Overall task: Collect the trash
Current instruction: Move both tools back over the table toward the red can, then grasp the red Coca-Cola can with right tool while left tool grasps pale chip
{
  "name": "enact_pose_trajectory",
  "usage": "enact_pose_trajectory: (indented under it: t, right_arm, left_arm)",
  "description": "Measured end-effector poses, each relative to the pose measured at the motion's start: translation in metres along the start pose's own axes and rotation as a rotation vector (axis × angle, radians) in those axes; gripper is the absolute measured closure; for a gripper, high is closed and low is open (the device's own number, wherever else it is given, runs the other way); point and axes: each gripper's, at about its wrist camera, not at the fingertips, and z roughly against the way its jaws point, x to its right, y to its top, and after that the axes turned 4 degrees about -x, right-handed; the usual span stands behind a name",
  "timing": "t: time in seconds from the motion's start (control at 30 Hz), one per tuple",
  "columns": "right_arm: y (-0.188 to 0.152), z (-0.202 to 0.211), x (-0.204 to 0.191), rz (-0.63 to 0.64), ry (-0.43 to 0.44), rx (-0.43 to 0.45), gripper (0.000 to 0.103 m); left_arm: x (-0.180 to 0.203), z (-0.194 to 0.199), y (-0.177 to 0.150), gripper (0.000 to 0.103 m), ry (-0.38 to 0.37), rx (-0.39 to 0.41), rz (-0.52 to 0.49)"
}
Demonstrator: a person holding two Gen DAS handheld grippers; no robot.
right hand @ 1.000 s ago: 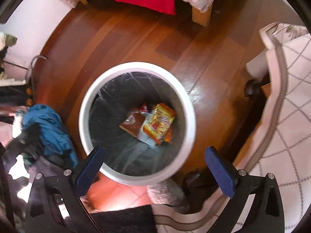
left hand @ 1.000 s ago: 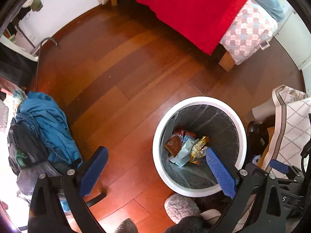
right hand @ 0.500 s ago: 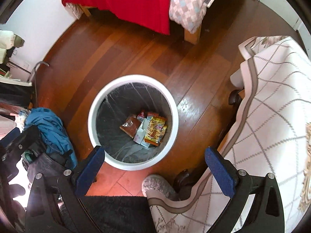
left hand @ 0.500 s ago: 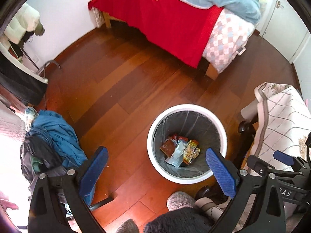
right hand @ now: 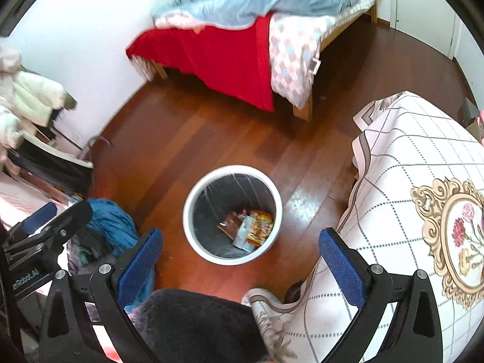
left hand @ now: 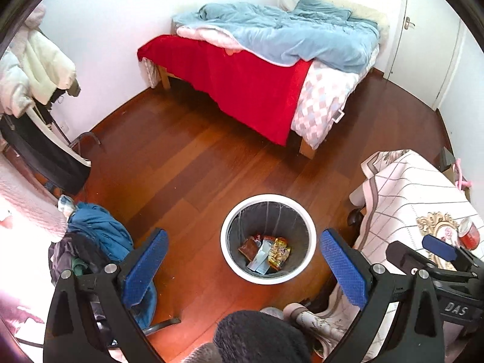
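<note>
A white round trash bin (left hand: pixel 230 260) with a dark liner stands on the wood floor; it also shows in the right wrist view (right hand: pixel 193 242). Several snack wrappers (left hand: pixel 266 252) lie at its bottom, also in the right wrist view (right hand: pixel 248 230). My left gripper (left hand: pixel 243 267) is open and empty, high above the bin. My right gripper (right hand: pixel 240 261) is open and empty, also high above the bin. A red can (left hand: pixel 468 236) stands on the table with the patterned cloth (left hand: pixel 408 199).
A bed (left hand: pixel 272 60) with red and blue covers stands at the back. A pile of blue and dark clothes (left hand: pixel 90 242) lies on the left. A rack with coats (left hand: pixel 36 69) stands at the far left. The clothed table (right hand: pixel 417 196) is on the right.
Both grippers have risen well away from the bin, so the bin looks smaller and the bed and table come into view. Both stay open and empty.
</note>
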Motion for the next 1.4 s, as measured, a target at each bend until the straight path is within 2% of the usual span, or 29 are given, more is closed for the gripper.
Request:
enact_pose_trajectory:
  t: [0.17,0.3,0.43,0.5,0.57,0.67,0.77,0.9,1.03,1.17,1.4]
  right_arm:
    - [-0.016,0.052,0.025,-0.062,0.093,0.059,0.0]
    - [-0.024,0.082,0.068,-0.104,0.053,0.069,0.0]
    - [-0.033,0.101,0.147,-0.205,-0.098,0.041,0.0]
    - [-0.038,0.108,0.201,-0.295,-0.166,0.012,0.0]
    - [-0.039,0.112,0.258,-0.342,-0.253,-0.027,0.0]
    - [-0.034,0.107,0.315,-0.277,-0.398,-0.124,0.0]
    - [-0.02,0.088,0.366,-0.119,-0.551,-0.287,0.0]
    - [-0.008,0.058,0.402,0.029,-0.651,-0.429,0.0]
    - [0.003,0.031,0.417,0.144,-0.667,-0.479,0.0]
    - [0.009,0.007,0.427,0.216,-0.614,-0.531,0.0]
    - [0.019,0.007,0.449,0.078,-0.489,-0.444,0.006]
  left_arm:
    - [0.032,0.023,-0.007,0.0,-0.033,0.018,-0.014]
    - [0.09,0.018,-0.013,0.0,-0.084,0.013,-0.07]
    - [0.166,-0.014,-0.019,0.0,-0.139,-0.053,-0.117]
    - [0.208,-0.032,-0.025,0.0,-0.165,-0.094,-0.165]
    - [0.257,-0.053,-0.032,0.0,-0.156,-0.124,-0.227]
    - [0.315,-0.081,-0.046,0.0,-0.151,-0.161,-0.261]
    - [0.368,-0.108,-0.06,0.0,-0.14,-0.222,-0.307]
    - [0.409,-0.129,-0.07,0.0,-0.152,-0.271,-0.331]
    - [0.425,-0.142,-0.075,0.0,-0.164,-0.327,-0.368]
    - [0.426,-0.143,-0.075,0.0,-0.18,-0.334,-0.385]
    - [0.428,-0.145,-0.063,0.0,-0.168,-0.321,-0.422]
